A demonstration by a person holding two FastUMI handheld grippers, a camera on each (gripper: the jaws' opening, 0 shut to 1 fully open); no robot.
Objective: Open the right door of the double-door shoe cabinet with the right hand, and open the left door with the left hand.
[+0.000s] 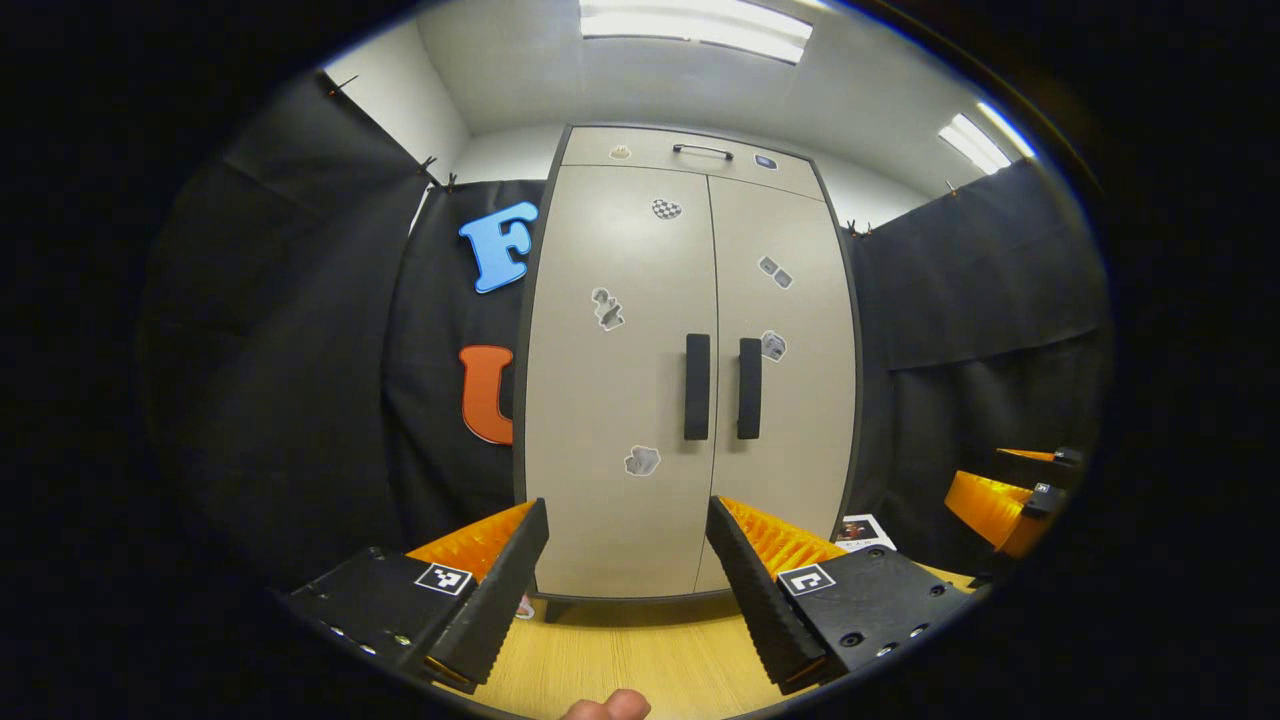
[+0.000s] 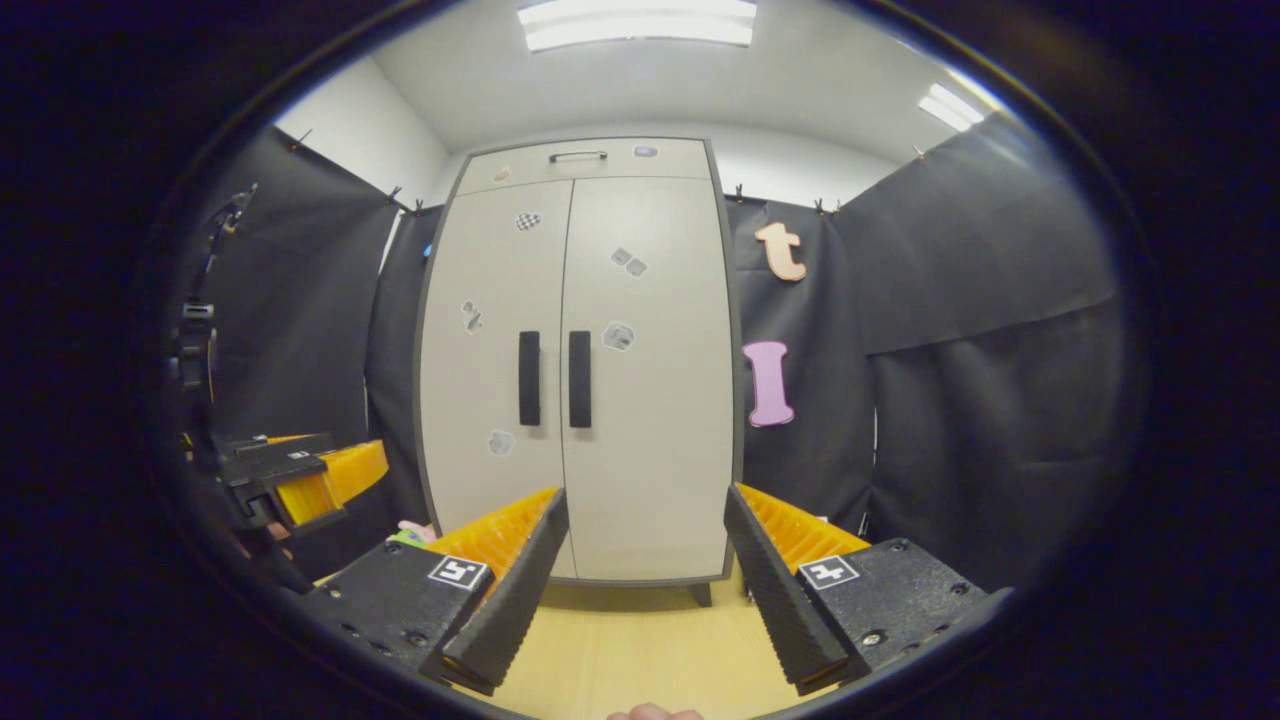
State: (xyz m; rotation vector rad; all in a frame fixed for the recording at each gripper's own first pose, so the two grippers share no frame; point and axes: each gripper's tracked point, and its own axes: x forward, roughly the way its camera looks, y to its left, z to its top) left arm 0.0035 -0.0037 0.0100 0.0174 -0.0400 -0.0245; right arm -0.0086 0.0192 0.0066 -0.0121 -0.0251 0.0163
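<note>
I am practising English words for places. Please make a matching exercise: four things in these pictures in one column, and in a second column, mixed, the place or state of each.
1. left door handle
2. drawer handle
3. right gripper
4. checkered sticker

A. open, holding nothing
B. top of the left door
C. by the middle seam, upright
D. above both doors, lying flat

Pairs: 1-C, 2-D, 3-A, 4-B

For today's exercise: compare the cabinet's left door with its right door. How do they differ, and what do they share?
The left door carries its handle at its right edge; the right door carries its handle at its left edge. The left door bears three stickers, the right door two. Both doors are shut, pale beige and tall, with matching dark vertical handles at one height.
</note>
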